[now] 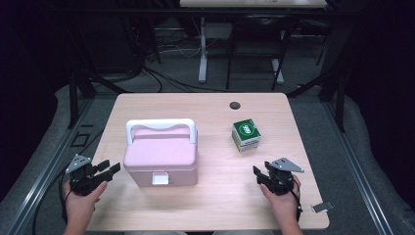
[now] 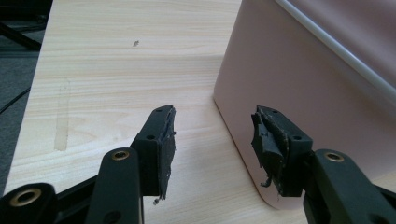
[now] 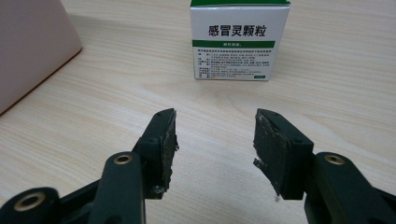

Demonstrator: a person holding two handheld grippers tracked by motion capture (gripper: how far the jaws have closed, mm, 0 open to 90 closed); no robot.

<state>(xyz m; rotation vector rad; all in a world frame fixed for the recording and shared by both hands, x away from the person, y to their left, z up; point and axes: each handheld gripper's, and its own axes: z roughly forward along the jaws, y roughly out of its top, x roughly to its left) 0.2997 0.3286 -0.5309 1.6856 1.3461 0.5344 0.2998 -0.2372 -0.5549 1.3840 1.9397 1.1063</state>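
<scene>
My left gripper [image 1: 108, 169] has its jaws standing apart with nothing between them; the worn black pads [image 2: 164, 140] touch nothing. It hovers just beside the left wall of the pink plastic lunch box with white handle [image 1: 160, 152], near the left edge of the light wooden table [image 1: 215, 196]. My right gripper [image 1: 258, 175] also has its jaws parted and empty. It points at the white and green cardboard medicine box [image 3: 239, 42], which stands upright on the table, apart from the jaws and right of the lunch box.
</scene>
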